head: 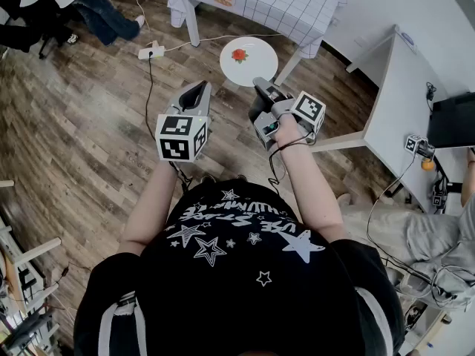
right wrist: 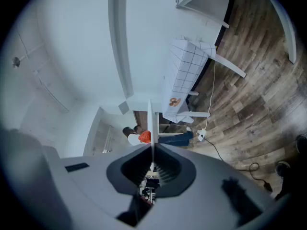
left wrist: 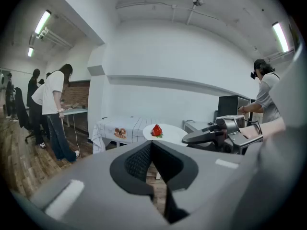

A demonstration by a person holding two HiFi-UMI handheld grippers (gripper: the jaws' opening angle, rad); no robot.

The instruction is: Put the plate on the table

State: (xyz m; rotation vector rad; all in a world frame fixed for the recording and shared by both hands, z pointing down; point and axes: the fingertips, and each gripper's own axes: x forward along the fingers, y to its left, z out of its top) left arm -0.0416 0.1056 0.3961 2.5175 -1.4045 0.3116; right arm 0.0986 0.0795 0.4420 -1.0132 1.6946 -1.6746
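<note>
Gripping the near rim of a white plate, the right hand-held gripper sits just above the middle of the head view, its jaws closed on the plate's edge. In the right gripper view the picture is turned on its side, so the plate shows edge-on as a thin white line running up from between the closed jaws of that hand-held gripper. A small red piece of food, much like a strawberry, lies on the plate a little left of its centre. The plate hangs in the air over the wooden floor, not on the table, which stands at the upper middle of the head view under a white cloth with a thin grid pattern; the plate's far rim lies just below the cloth's edge in the frame. To the left of the plate, the left hand-held gripper is held beside the right one and apart from it; its jaws are pressed together with nothing between them, as the left gripper view shows. In that view the plate appears just above the jaw tips, with the table behind it at centre left. A white power strip with its cable lies on the floor at the upper left, and a white desk fills the right edge.
</note>
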